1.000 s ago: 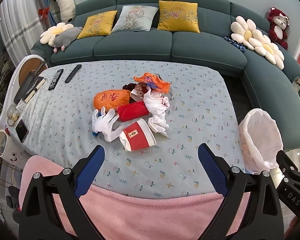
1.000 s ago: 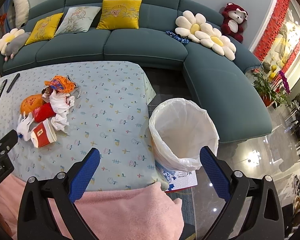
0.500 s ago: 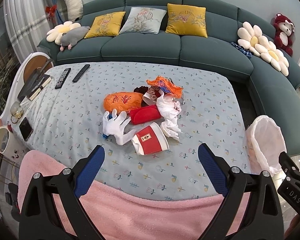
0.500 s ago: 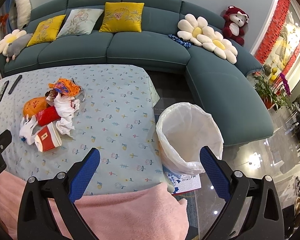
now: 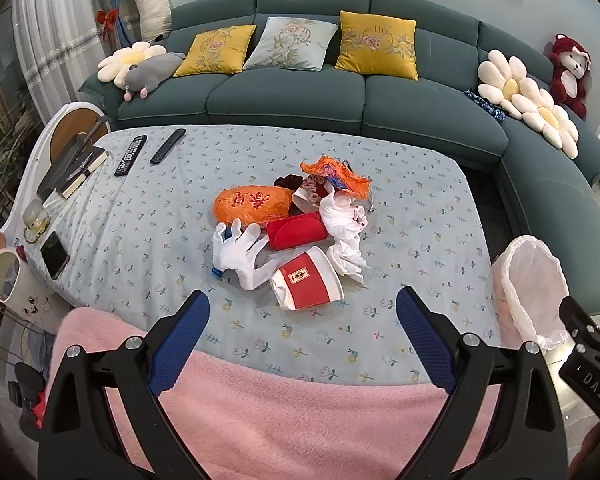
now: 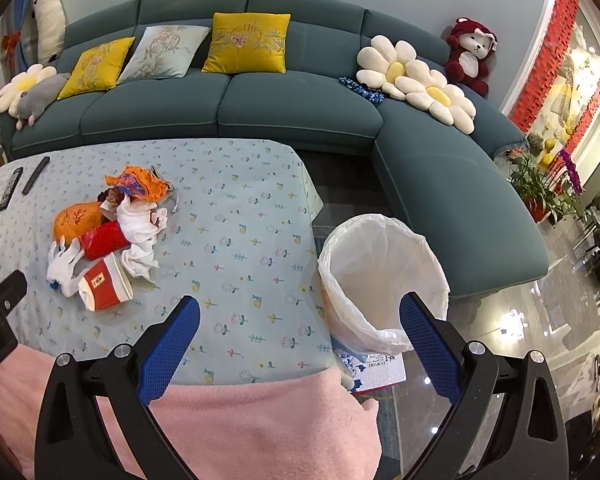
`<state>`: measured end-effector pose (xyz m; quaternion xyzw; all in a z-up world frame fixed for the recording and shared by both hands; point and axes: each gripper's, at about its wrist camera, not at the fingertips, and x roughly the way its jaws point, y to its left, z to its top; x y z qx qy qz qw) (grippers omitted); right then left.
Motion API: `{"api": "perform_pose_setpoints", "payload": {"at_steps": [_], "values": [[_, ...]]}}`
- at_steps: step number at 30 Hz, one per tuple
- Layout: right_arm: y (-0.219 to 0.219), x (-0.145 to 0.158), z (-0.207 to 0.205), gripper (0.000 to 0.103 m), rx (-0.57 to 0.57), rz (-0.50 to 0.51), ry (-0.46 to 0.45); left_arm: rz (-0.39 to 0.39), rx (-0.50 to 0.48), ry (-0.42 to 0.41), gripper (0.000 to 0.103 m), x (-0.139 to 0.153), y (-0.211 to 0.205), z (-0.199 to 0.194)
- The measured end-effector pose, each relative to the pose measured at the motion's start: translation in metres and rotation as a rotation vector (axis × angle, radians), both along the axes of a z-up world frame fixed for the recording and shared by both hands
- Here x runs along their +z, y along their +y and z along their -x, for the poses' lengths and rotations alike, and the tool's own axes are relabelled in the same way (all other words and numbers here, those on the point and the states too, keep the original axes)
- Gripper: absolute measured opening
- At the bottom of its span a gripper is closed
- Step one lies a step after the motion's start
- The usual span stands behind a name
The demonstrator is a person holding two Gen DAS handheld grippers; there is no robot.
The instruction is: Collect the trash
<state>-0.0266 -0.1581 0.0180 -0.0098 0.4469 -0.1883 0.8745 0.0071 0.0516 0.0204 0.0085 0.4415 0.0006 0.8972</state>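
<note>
On the table's flowered cloth (image 5: 148, 240), going left to right in the left wrist view: a phone (image 5: 54, 255) lies at about nine o'clock near the left edge; two remote controls (image 5: 130, 155) sit side by side at about eleven o'clock; the trash heap fills the middle. In that heap an orange packet (image 5: 253, 203) lies at the left; a white glove (image 5: 238, 252) spreads just below it, at the heap's seven o'clock; a red pouch (image 5: 298, 230) touches the glove's fingers; a red-and-white paper cup (image 5: 306, 281) lies on its side at the heap's six o'clock, nearest the camera; crumpled white tissue (image 5: 342, 220) sits at the right; a torn orange wrapper (image 5: 336, 175) tops the heap at twelve o'clock. The bin with a white liner (image 5: 530, 280) stands off the table's right edge at about three o'clock.

The left gripper (image 5: 302, 306) hangs with its blue pads wide apart, holding nothing, the cup just beyond the gap; a pink blanket (image 5: 300, 420) lies beneath it.

In the right wrist view the right gripper (image 6: 300, 312) is likewise spread and empty; the bin (image 6: 380, 276) sits at its one o'clock, the right pad overlapping the bin's near rim in the picture; the heap lies at ten o'clock.
</note>
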Motion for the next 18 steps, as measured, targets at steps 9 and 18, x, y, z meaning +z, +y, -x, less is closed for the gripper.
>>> {"api": "perform_pose_setpoints", "payload": {"at_steps": [9,18], "values": [[0.001,-0.002,-0.002,0.095,-0.027,-0.005,-0.010,0.007,0.004,0.000,0.090,-0.001,0.008,-0.002],[-0.007,0.000,0.000,0.095,-0.054,0.005,-0.009,0.013,-0.038,-0.002,0.090,-0.001,-0.001,-0.004]]}}
